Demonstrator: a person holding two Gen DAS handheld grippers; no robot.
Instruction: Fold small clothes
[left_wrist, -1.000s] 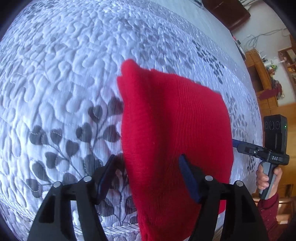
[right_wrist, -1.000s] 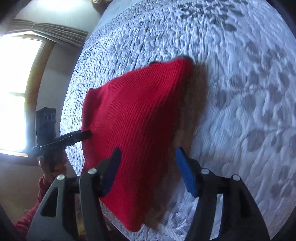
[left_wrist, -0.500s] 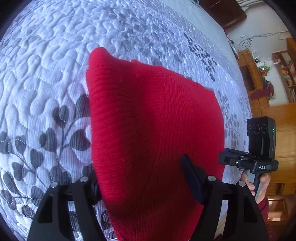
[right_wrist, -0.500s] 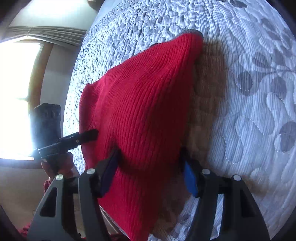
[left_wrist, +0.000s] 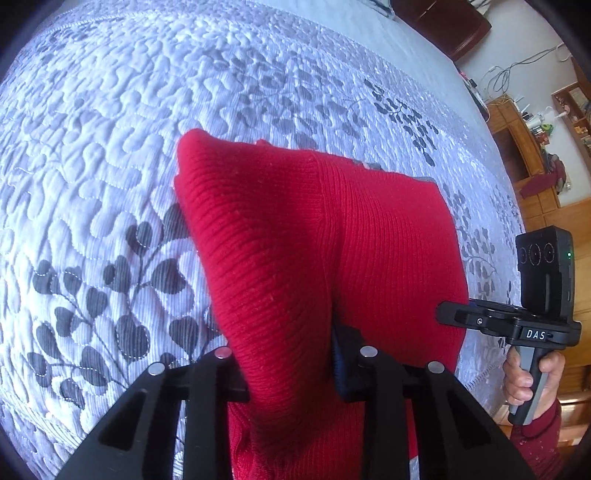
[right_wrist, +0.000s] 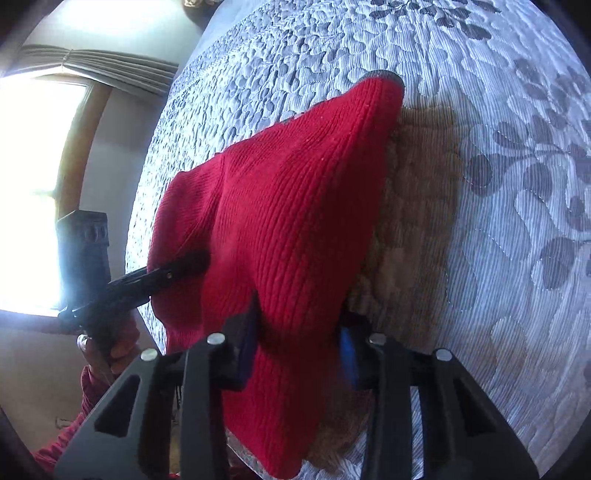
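On the left side we have the left gripper (left_wrist: 291, 365) pinching a bunched corner of the red knitted garment (left_wrist: 332, 236), with the fabric squeezed between the two fingers and rising in a ridge ahead of them. The garment hangs partly lifted over the quilted bedspread (left_wrist: 110, 155), near its front edge, its far corner touching or just above the quilt; we cannot tell which.

To do this fold well, we judge that both held corners should travel together, at the same height and pace, so the leading edge stays straight and the knit does not twist. Thick ribbed fabric like this tends to sag in the middle, so we would keep a light tension between the two grips, not so much that the cloth slips out.

In the middle, the span between the grips already shows a soft crease; we would lay that down flat first, and only then lower the corners onto the matching edge.

On the right, the right gripper (right_wrist: 299, 343) is likewise clamped on a gathered corner of the garment, with the bedspread close beneath. We would release only once the cloth rests fully on the quilt, opening both grips straight back to avoid dragging the fold.
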